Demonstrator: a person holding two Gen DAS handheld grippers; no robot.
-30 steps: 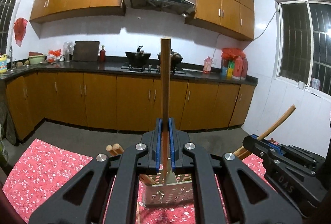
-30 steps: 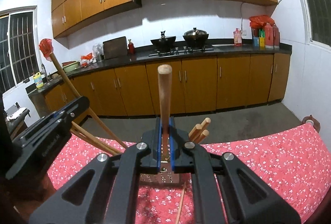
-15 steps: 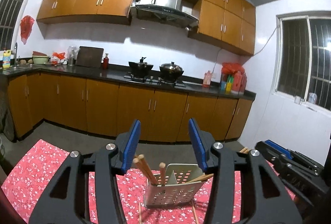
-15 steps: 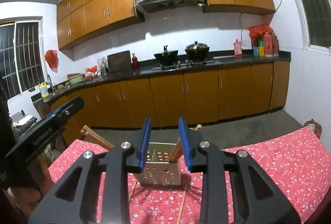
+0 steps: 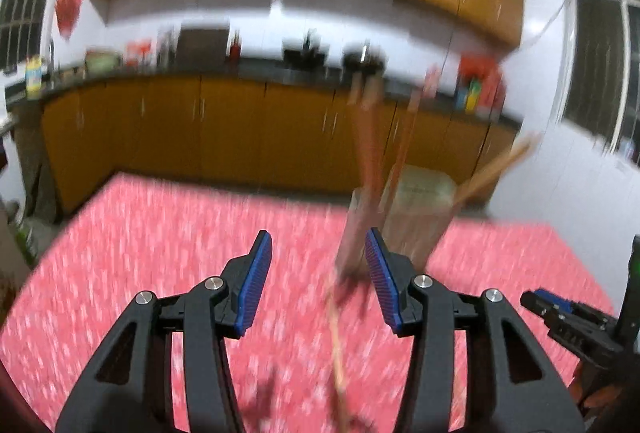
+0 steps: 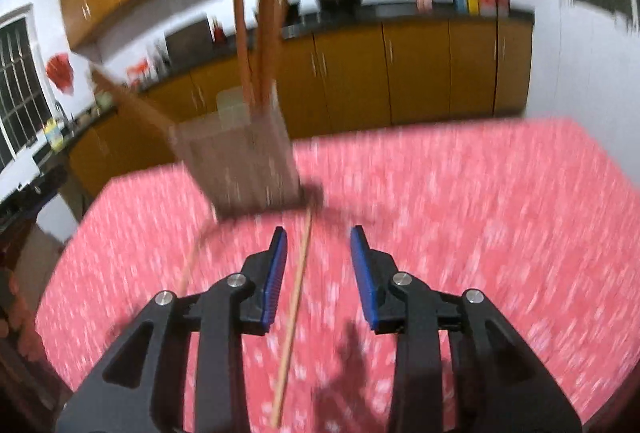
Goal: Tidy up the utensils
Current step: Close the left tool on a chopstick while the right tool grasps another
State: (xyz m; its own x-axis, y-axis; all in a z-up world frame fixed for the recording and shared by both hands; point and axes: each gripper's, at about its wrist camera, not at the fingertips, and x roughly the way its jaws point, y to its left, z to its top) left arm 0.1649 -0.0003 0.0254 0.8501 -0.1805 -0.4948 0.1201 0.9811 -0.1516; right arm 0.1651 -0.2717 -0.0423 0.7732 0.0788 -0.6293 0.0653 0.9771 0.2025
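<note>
Both views are smeared by motion, so fine detail is lost, but the layout reads well enough. The right gripper [image 6: 318,273] has its blue pads spread apart with nothing between them, and the left gripper [image 5: 316,281] is likewise wide open and empty. In the right wrist view a loose chopstick [image 6: 294,317] lies flat on the red floral tablecloth [image 6: 480,213], just left of the frame's centre. Its long axis runs almost straight up the frame, from the bottom edge toward the foot of the utensil holder [image 6: 240,165], leaning slightly rightward at the top. It passes close beside the inner face of the left-hand pad, so it sits off-centre in the gap rather than midway. A second, thinner stick [image 6: 196,253] curves through the left-centre of that frame, too blurred to trace fully. In the left wrist view another chopstick [image 5: 338,345] lies in the lower centre, also running up the frame toward the holder, which stands at centre right with several sticks already upright in it. Each gripper appears to have one stick lying lengthwise along its own pointing direction, so my judgement is that either would need to turn or shift sideways to close across a stick.
</note>
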